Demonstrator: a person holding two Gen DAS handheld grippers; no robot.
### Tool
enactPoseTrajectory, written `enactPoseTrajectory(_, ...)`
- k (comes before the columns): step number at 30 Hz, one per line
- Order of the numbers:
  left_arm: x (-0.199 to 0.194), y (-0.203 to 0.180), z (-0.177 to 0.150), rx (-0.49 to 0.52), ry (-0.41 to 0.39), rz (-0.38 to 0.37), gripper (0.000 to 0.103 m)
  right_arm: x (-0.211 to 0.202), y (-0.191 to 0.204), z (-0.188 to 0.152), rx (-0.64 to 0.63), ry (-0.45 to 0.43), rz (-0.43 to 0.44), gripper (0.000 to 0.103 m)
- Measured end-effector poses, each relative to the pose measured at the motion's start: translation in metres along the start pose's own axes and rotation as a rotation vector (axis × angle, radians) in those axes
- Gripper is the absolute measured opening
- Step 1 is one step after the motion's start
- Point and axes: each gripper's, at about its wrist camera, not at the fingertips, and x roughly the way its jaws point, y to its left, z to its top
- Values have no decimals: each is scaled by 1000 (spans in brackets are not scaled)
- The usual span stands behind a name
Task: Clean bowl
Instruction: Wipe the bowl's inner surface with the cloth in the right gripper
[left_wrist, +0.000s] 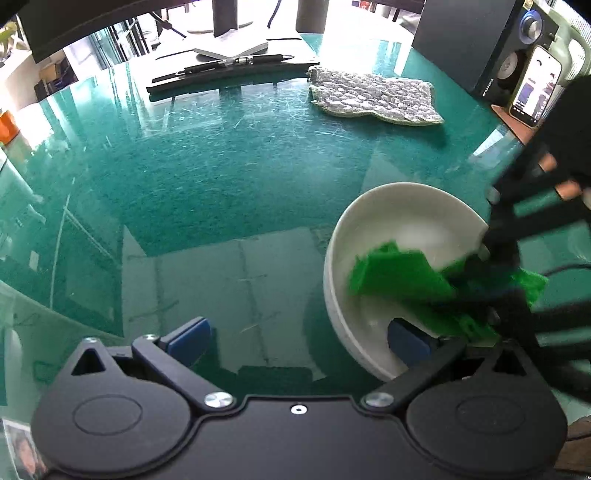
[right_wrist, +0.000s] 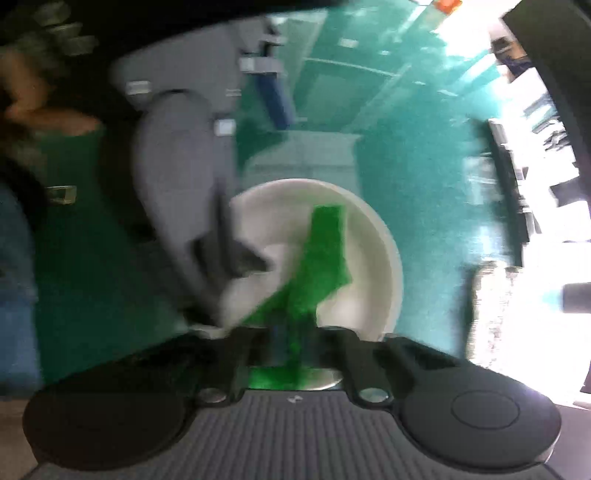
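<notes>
A white bowl (left_wrist: 399, 214) stands on the green glass table (left_wrist: 221, 166) at the right of the left wrist view. My left gripper (left_wrist: 297, 343) is open wide, astride the bowl's near wall: one blue pad (left_wrist: 408, 343) is inside the bowl, the other (left_wrist: 188, 343) outside it. My right gripper (left_wrist: 491, 273) comes down from the right, shut on a green scouring pad (left_wrist: 399, 277) that lies against the bowl's inside. The blurred right wrist view looks straight down: the right gripper (right_wrist: 291, 332) pinches the green pad (right_wrist: 325, 251) over the bowl (right_wrist: 369, 258), with the left gripper's grey body (right_wrist: 177, 184) beside it.
A grey textured cloth (left_wrist: 373, 98) lies at the back of the table. Pens and an open notebook (left_wrist: 236, 62) sit further back. A black speaker (left_wrist: 517, 55) and a lit phone (left_wrist: 535, 88) stand at the back right. A hand (left_wrist: 561, 184) holds the right gripper.
</notes>
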Motion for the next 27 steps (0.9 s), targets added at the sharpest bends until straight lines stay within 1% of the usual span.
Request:
enactPoseTrajectory(3, 0, 0, 1, 2, 8, 1, 103, -3, 7, 0, -57, 2, 5, 5)
enactPoseTrajectory(5, 1, 0, 1, 1, 8, 0, 103, 4, 3, -1, -75, 25, -21, 5)
enactPoseTrajectory(6, 1, 0, 1, 1, 7, 0, 103, 9, 2, -3, -109, 38, -68, 5)
enactPoseTrajectory(8, 1, 1, 0, 1, 5, -2, 103, 13, -2, -4, -150, 37, -139, 5)
enactPoseTrajectory(9, 1, 1, 0, 1, 3, -2, 103, 11, -6, -3, -144, 20, -174, 6)
enactPoseTrajectory(10, 1, 1, 0, 0, 2, -1, 103, 9, -8, -2, -132, 8, -186, 6)
enactPoseTrajectory(13, 1, 0, -1, -5, 0, 3, 103, 9, -11, -2, -101, 22, -178, 6)
enactPoseTrajectory(15, 1, 0, -1, -7, -2, 4, 103, 12, -3, -8, -107, 58, -116, 6)
enactPoseTrajectory(16, 1, 0, -1, -8, -3, 4, 103, 14, -2, -7, -102, 62, -96, 6)
enactPoseTrajectory(18, 1, 0, -1, -9, -3, 4, 103, 8, -3, -3, -21, 35, 33, 6)
enactPoseTrajectory(21, 1, 1, -1, -7, -3, 4, 103, 6, -9, 1, 18, 15, 107, 6)
enactPoseTrajectory(24, 1, 1, -1, -5, -2, 4, 103, 15, -6, -2, -97, 44, 2, 6)
enactPoseTrajectory(25, 1, 1, -1, -6, -2, 4, 103, 16, -7, -2, -111, 44, -18, 6)
enactPoseTrajectory(27, 1, 1, -1, -7, -2, 4, 103, 18, -16, -2, -97, 36, -98, 6)
